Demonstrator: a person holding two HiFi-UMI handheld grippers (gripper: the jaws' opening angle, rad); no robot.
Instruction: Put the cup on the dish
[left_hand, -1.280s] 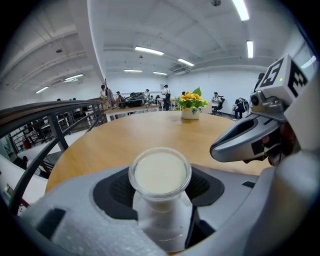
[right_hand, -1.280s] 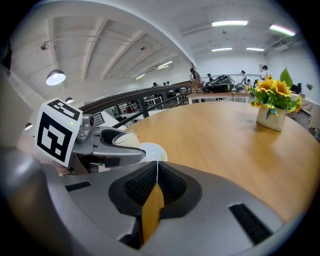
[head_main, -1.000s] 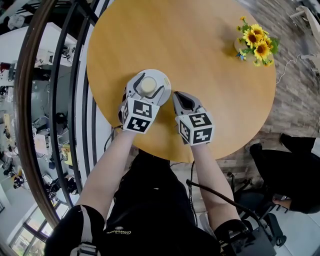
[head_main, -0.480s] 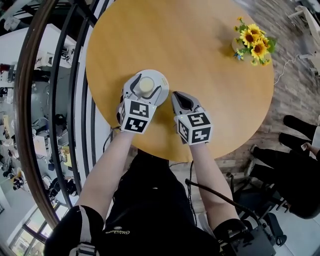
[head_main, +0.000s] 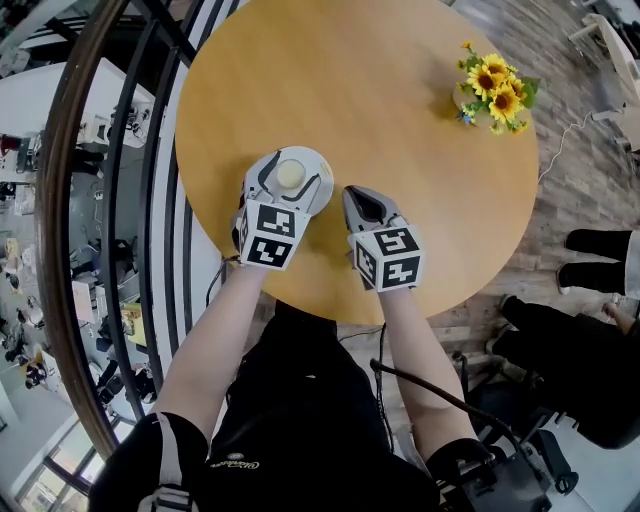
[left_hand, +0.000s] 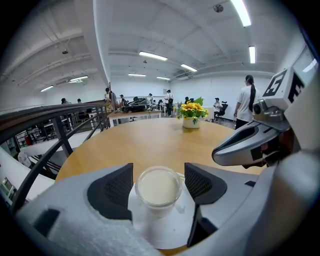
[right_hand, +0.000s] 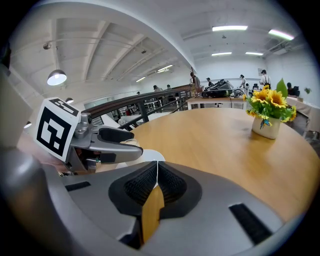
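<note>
A small glass cup (head_main: 290, 173) of pale, milky liquid stands upright on a white dish (head_main: 298, 153) near the left edge of the round wooden table (head_main: 380, 120). My left gripper (head_main: 291, 176) is open, one jaw on each side of the cup with a narrow gap at each pad. In the left gripper view the cup (left_hand: 159, 187) sits in the middle of the dish (left_hand: 165, 227). My right gripper (head_main: 358, 195) is shut and empty, low over the table just right of the dish; its pads (right_hand: 157, 165) meet with nothing between them.
A white pot of sunflowers (head_main: 490, 85) stands at the table's far right. A dark metal railing (head_main: 150, 200) curves close along the table's left side. The table's near edge lies just under both grippers. A seated person's legs (head_main: 590, 250) show at the right.
The head view has shifted slightly. The cup stays on the dish between the left jaws, and neither gripper has visibly moved relative to it.
</note>
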